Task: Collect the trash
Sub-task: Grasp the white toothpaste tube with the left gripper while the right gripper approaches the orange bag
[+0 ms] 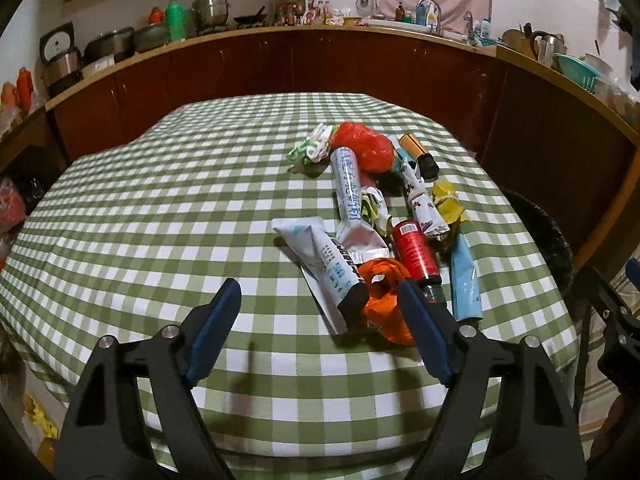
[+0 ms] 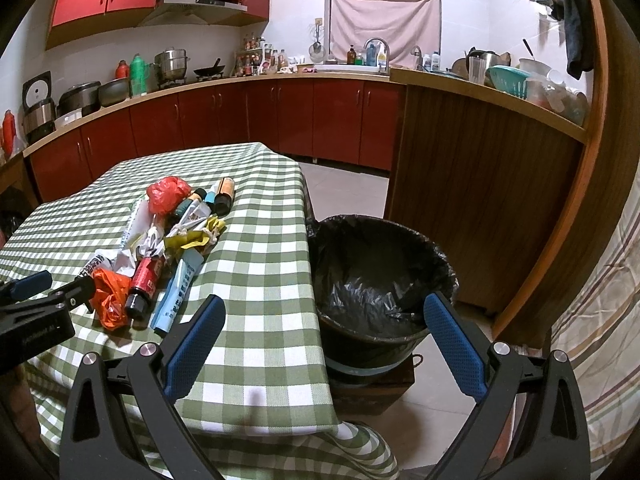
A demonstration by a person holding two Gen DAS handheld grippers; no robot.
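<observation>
The trash pile (image 1: 384,216) lies on the table's (image 1: 160,208) right side, the bin (image 2: 380,280) beyond its right edge. Both grippers, left (image 1: 320,312) and right (image 2: 324,328), are released and empty; centre the left on the near orange bag (image 1: 384,300) before closing

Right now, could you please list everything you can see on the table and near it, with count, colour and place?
Tablecloth: one, green and white check, covers the table.
Plastic bags: two; red at far end of the pile, orange at near end.
Tubes: several; white with black cap near left, long white in the middle, light blue near right.
Bottles: two; red near the orange bag, orange with black cap at far right.
Crumpled wrappers: a few; white and green at far left, yellow at right.
Bin: one, black liner, beside the table.
Left gripper: open, at the orange bag.
Right gripper: open, holds nothing.
</observation>
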